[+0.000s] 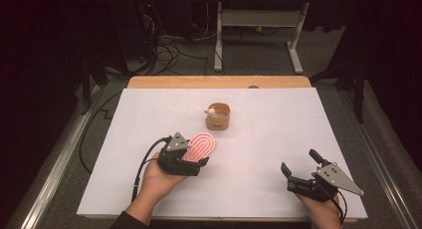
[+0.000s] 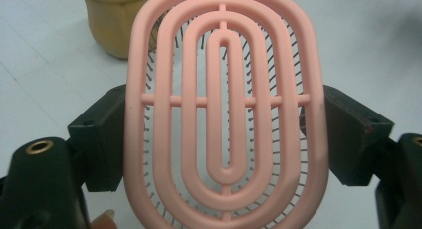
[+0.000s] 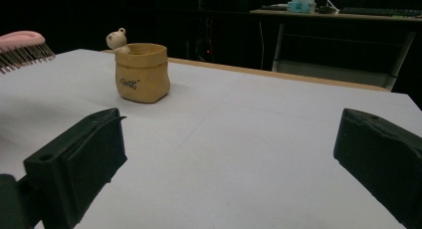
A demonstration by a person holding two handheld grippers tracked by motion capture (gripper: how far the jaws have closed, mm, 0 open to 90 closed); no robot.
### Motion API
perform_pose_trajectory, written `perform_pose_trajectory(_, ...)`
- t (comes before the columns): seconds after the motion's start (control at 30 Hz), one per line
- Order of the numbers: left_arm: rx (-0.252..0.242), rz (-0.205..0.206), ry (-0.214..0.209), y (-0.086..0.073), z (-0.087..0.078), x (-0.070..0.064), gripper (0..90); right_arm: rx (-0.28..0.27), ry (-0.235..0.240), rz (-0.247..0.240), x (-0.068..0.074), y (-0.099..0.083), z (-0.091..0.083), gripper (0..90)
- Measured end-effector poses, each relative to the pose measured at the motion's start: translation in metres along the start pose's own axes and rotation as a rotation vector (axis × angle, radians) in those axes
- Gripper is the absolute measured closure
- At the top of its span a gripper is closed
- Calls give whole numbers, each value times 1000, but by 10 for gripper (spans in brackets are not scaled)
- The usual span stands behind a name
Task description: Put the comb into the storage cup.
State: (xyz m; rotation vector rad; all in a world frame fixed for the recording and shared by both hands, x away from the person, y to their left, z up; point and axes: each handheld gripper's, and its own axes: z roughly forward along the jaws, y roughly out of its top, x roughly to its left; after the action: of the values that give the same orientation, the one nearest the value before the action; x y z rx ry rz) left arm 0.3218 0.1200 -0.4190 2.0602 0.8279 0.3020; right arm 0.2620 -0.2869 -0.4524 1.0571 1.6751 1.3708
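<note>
A pink oval hairbrush (image 1: 202, 146) with dark bristles is held above the white table, my left gripper (image 1: 195, 162) shut on it. In the left gripper view the brush (image 2: 226, 109) faces back-up, both black jaws pressing its sides. A small tan pot (image 1: 218, 116) with a little bear figure (image 1: 212, 111) on its rim stands mid-table, just beyond the brush. The pot (image 3: 142, 72) and the brush's bristled edge (image 3: 25, 50) appear at the left of the right gripper view. My right gripper (image 1: 300, 163) rests open at the table's front right, nothing between its jaws.
The white table (image 1: 268, 124) has a wooden strip (image 1: 219, 81) along its far edge. Beyond it, cables (image 1: 169, 50) lie on the floor beside a metal desk frame (image 1: 259, 25). A dark desk with small items (image 3: 338, 12) stands behind.
</note>
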Motion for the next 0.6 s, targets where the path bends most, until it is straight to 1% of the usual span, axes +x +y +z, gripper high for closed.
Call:
perform_pose_trajectory(0.13, -44, 0, 2, 0, -9, 1, 182, 1, 1, 0, 0, 0, 0, 6)
perform_pose_trajectory(0.33, -108, -8, 5, -2, -17, 3, 182, 1, 2, 0, 0, 0, 0, 6)
perform_pose_trajectory(0.43, -128, -1, 8, -3, -20, 2, 182, 2, 4, -2, 0, 0, 0, 6)
perform_pose_trajectory(0.6, -181, 11, 14, -5, -25, 0, 182, 3, 7, -3, 1, 0, 0, 6)
